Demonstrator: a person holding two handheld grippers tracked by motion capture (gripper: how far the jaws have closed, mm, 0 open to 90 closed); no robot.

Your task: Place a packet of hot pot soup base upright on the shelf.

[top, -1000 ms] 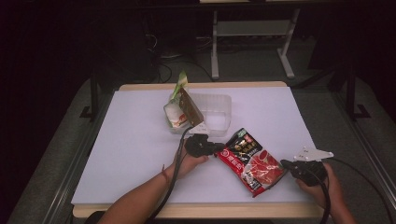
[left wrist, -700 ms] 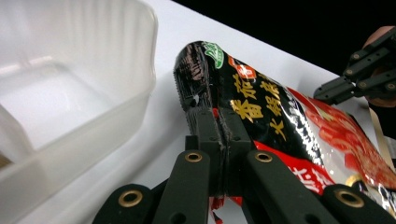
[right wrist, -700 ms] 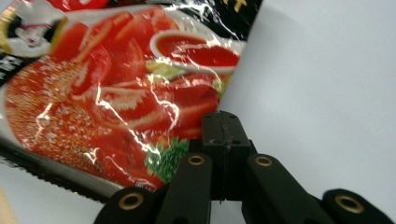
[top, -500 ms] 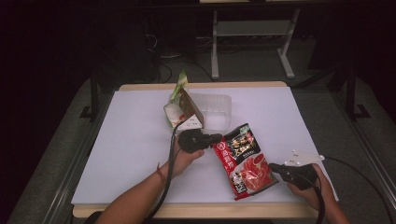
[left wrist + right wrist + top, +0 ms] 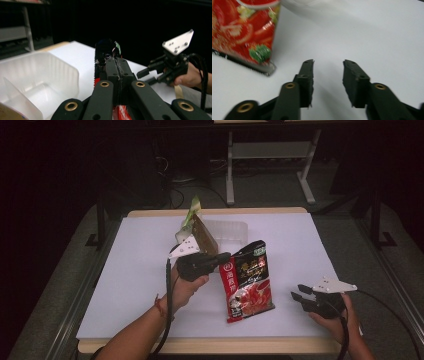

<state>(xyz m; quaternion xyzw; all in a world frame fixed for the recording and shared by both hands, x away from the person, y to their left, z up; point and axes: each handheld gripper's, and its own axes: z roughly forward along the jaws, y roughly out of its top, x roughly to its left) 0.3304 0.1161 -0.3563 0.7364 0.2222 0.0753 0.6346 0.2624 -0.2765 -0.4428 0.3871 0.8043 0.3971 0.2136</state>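
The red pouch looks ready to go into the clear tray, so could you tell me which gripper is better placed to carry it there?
Left. The left gripper is shut on the red pouch, beside the clear tray. The right gripper has just opened, empty, apart from it.

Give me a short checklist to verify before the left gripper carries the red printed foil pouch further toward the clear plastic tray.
1. Left gripper shut on the red printed foil pouch, at its upper left edge: ok.
2. Right gripper free of the pouch; its jaws have just been opening, with nothing between them: ok.
3. Pouch fully off the white table: not ok, its bottom edge looks still on the table.
4. Clear plastic tray has room: cannot tell; a brown and green packet leans at its left end.
5. Grip firm enough to hold: cannot tell.
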